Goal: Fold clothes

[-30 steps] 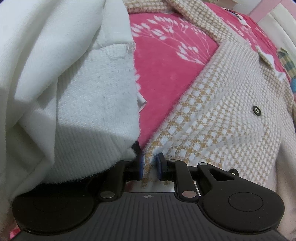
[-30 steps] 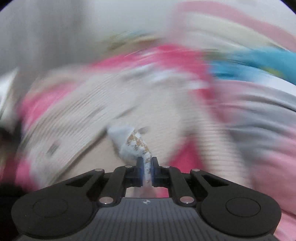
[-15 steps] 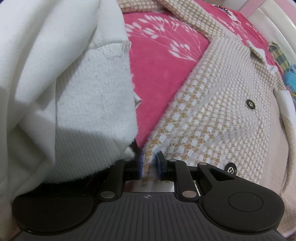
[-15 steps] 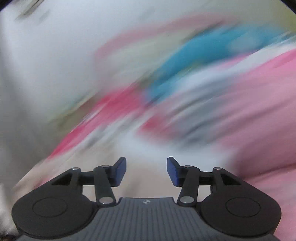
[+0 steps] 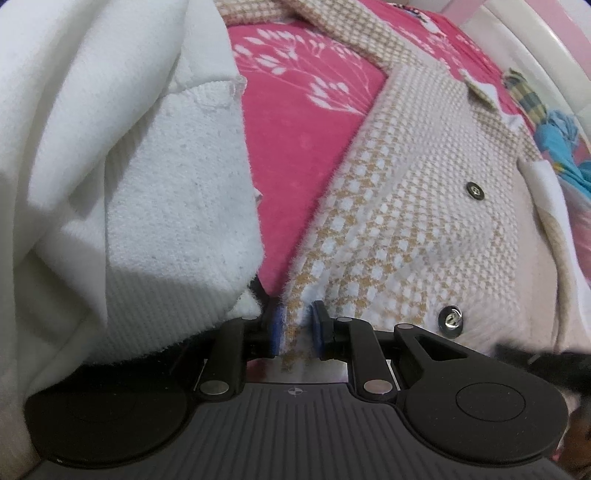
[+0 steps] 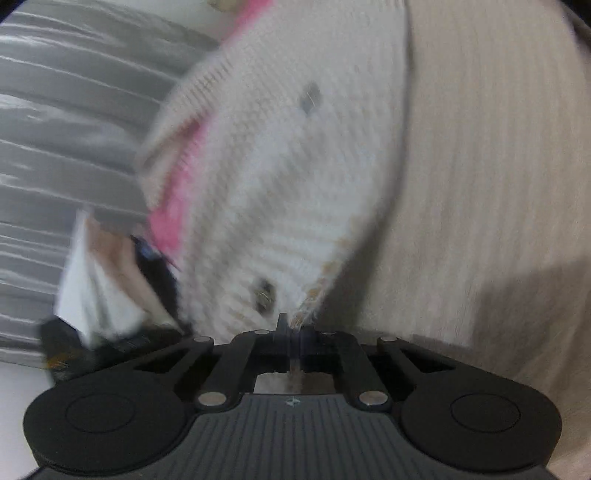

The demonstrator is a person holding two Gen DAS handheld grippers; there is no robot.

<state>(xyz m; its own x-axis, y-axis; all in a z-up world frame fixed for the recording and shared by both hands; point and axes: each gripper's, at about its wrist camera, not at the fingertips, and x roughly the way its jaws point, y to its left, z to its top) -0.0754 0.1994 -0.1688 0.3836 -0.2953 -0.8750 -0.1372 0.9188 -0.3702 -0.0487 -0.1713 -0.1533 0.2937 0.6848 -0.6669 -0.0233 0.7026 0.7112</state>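
Note:
A beige and white checked jacket [image 5: 406,221] with dark snap buttons lies on a pink floral bedspread [image 5: 303,122]. My left gripper [image 5: 297,325] is shut on the jacket's hem edge. In the right wrist view, which is blurred, my right gripper [image 6: 293,328] is shut on another edge of the same jacket [image 6: 280,192], near a snap button [image 6: 263,293]. The jacket's plain beige lining [image 6: 480,166] fills the right of that view.
A white knitted garment [image 5: 122,184] hangs over the left side of the left wrist view. Blue and checked fabrics [image 5: 554,129] lie at the far right by a pink-white bed frame [image 5: 517,33]. Grey ribbed fabric [image 6: 62,129] is at the left in the right wrist view.
My right gripper let go of a jacket corner, swung open through a fast blurred move, and is now shut on another jacket edge. The left gripper kept its hold and shifted slightly.

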